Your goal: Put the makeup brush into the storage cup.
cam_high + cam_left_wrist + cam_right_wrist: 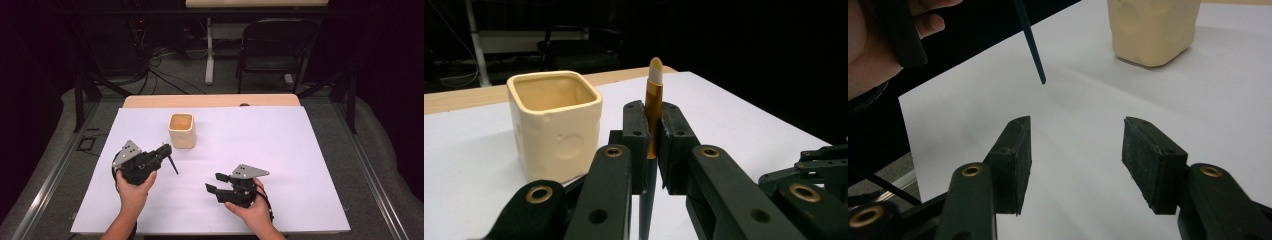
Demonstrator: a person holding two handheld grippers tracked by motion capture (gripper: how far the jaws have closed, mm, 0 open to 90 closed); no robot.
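I hold my left gripper pressed together on a slim paintbrush with a gold metal ferrule, pale bristle tip and dark tapered handle. I pinch it at the ferrule, not the thin handle, because I judge the wider metal band gives my pads a firmer seat. In the left gripper view the bristles point up past my jaws and the handle hangs below them; in the high view that handle slants down toward the white sheet covering the table.

The squarish cream ceramic cup with dimpled walls stands upright just beside my left gripper, on the far side, mouth open to the top. I keep the brush close to it (it looks like the natural home for a brush), so I judge that setting the brush in the cup is the work in hand.

My right gripper is spread wide with nothing between its pads. It sits low over the sheet, well apart from the cup, leaving the other hand room to work, and its camera catches the brush handle's dark tip hanging in the air.
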